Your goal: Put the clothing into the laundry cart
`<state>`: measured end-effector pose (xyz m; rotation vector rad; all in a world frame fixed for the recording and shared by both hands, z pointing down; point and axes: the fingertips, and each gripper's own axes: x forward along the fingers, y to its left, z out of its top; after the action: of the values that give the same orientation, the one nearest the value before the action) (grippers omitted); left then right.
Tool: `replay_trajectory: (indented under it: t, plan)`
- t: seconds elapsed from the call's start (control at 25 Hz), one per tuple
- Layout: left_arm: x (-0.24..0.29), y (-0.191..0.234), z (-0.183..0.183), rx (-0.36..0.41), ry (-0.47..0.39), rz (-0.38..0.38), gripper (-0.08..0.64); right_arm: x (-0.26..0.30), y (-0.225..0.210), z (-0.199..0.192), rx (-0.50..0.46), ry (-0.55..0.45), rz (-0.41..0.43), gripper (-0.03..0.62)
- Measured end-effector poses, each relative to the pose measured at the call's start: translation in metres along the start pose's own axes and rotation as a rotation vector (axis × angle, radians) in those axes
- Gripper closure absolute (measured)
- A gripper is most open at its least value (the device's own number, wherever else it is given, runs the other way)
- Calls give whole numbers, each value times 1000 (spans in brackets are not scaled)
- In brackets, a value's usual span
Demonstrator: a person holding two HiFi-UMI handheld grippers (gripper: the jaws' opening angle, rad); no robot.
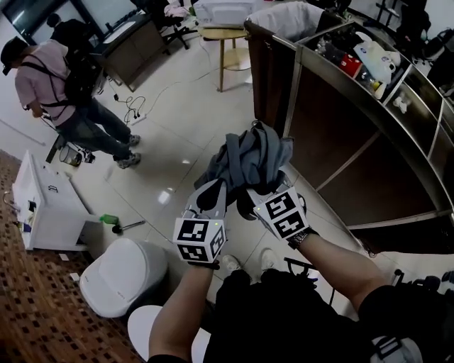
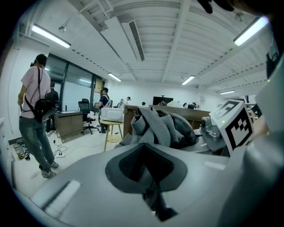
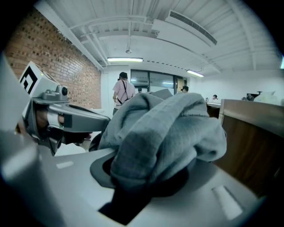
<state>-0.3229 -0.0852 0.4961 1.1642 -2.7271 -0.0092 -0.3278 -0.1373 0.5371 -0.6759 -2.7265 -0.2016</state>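
Note:
A bundled grey garment (image 1: pixel 255 159) hangs in the air over the tiled floor, held up by both grippers side by side. My left gripper (image 1: pixel 216 190) is shut on its left lower folds; in the left gripper view the cloth (image 2: pixel 159 126) bunches just past the jaws (image 2: pixel 148 170). My right gripper (image 1: pixel 259 193) is shut on the right side, and the garment (image 3: pixel 164 128) fills the right gripper view above the jaws (image 3: pixel 142 177). The brown laundry cart (image 1: pixel 355 127) stands just right of the bundle, its white-lined bag (image 1: pixel 284 18) at the far end.
A person in a pink shirt (image 1: pixel 64 92) stands at the left by a desk. A white lidded bin (image 1: pixel 124 273) and a white cabinet (image 1: pixel 46 202) sit at lower left. A wooden stool (image 1: pixel 227 42) stands beyond the cart. Cables (image 1: pixel 131 110) lie on the floor.

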Motion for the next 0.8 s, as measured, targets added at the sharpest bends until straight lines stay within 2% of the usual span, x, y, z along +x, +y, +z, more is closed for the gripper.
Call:
replay_trajectory:
  t: [0.2,0.4,0.8]
  plan:
    - [33,-27,20,26,10,-119,558,-22,-38,4,53,4,-105,459]
    - [49,-43,33,42,6,-242,558,-41,-56,9,89,2,-212,459]
    - [88,-94,73,93,0,-521,558,-94,-105,20,198,-8,-482,459]
